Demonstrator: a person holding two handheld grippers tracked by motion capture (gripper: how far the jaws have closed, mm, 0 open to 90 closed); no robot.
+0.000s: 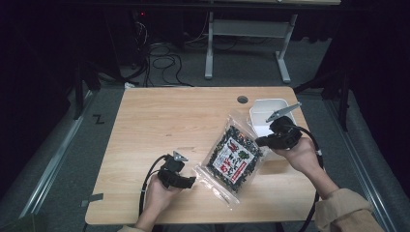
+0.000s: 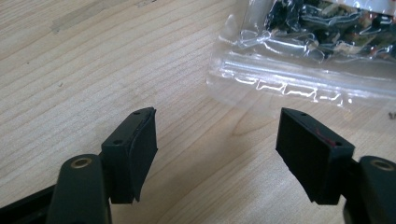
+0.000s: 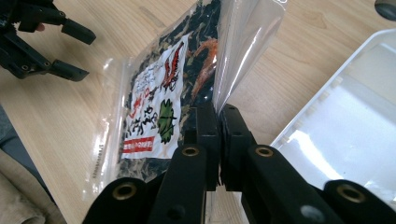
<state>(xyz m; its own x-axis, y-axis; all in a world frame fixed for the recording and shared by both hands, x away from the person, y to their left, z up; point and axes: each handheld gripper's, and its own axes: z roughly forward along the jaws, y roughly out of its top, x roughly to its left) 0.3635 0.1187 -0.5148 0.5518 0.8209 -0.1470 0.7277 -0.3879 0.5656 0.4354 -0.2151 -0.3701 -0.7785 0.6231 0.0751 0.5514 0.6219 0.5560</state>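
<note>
Broadly, the worktop (image 1: 159, 116) carries a clear bag (image 1: 234, 154) of dark dried bits beside a white tub (image 1: 263, 108); it looks light, limp and slippery, best taken by its edges. Right hand-held gripper (image 3: 218, 116) pinches one corner; left hand-held gripper (image 2: 217, 140) gapes wide near the sealed strip.

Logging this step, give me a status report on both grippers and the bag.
Right gripper shut on bag edge. Left gripper open, short of zip end. White tub beside bag. Nothing blocking.
</note>
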